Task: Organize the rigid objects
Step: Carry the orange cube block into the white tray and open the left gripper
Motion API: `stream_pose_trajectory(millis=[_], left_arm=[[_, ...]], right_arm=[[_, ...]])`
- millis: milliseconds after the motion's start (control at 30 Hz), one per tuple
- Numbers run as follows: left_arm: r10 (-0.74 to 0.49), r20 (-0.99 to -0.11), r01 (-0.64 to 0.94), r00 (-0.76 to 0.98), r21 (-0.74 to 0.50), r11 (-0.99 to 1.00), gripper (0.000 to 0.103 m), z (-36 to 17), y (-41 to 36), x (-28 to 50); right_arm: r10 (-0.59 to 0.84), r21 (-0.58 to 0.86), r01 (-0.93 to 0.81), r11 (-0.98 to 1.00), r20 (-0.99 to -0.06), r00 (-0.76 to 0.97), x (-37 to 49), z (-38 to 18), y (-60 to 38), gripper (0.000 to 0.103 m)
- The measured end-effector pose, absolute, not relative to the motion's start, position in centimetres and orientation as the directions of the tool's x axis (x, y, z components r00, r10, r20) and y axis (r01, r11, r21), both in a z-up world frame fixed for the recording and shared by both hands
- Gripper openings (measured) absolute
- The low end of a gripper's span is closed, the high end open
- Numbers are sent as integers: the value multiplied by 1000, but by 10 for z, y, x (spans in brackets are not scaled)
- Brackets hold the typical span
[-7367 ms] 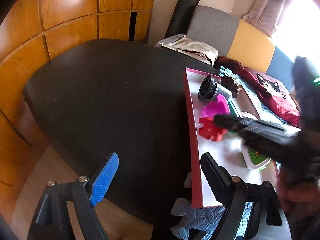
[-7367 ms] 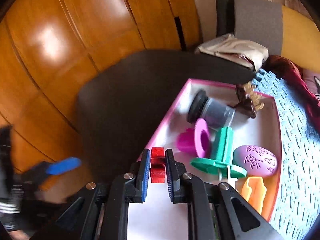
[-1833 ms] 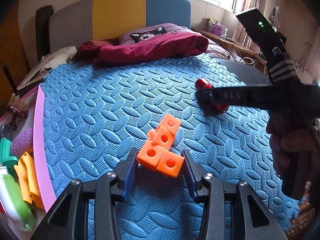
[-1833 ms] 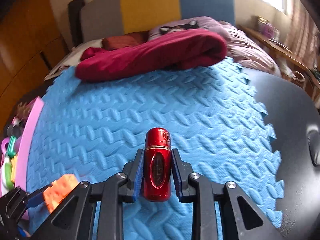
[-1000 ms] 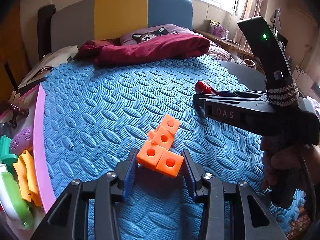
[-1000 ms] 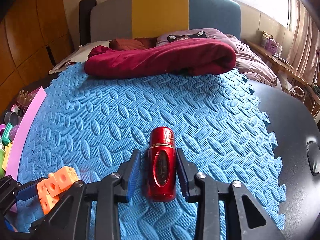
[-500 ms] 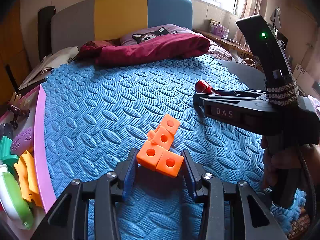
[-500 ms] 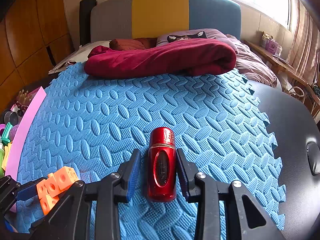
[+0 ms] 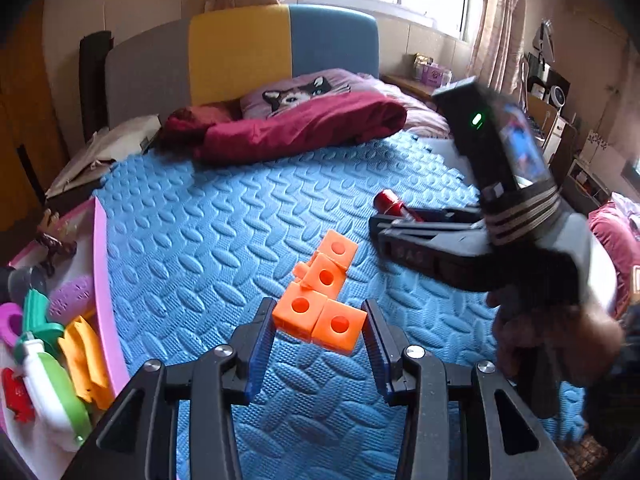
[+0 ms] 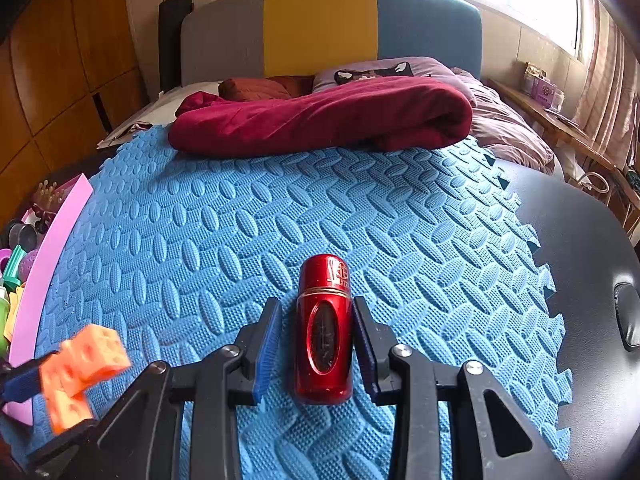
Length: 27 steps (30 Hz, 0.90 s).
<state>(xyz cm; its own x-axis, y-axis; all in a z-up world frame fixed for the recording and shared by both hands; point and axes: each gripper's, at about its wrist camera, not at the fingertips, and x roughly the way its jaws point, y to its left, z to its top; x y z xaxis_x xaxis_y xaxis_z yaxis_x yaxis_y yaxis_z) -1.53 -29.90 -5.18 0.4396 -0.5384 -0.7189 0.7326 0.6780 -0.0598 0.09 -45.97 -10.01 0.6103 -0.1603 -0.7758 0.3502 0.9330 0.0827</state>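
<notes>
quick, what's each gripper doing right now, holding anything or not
Left gripper: closed on the orange cube block piece, holding it.
Right gripper: open, its fingers either side of the red bottle lying on the blue mat; no grip.

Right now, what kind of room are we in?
Most likely a bedroom: a bed with a padded headboard, a cat-print pillow and a red blanket, with a blue foam mat laid out as a work surface.

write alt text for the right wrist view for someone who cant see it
A red bottle lies on a blue foam mat between the fingers of the right claw, with a gap on its left side. At lower left, the left claw holds orange blocks.
</notes>
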Motion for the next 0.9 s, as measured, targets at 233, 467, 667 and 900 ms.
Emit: stream_pose_trajectory(millis=[233,467,667,900], left_arm=[[-562,-685,719,463,-80,691,43,-16,-270,-22],[-566,-662,654,492,-148,742,43,6,-210,-15],[-498,-666,523,555,-187,832,43,11,-132,4],[-366,-736,309,569,-221,925,43,-22,-41,23]], right_arm=[[-161,81,350,933,-776,610,1,-100,-460,36],[-161,82,350,933,-775,611,1,-100,-460,35],[-158,86,349,933,-775,612,1,-100,-460,35],[-160,83,349,933,-775,611,1,-100,-460,35]])
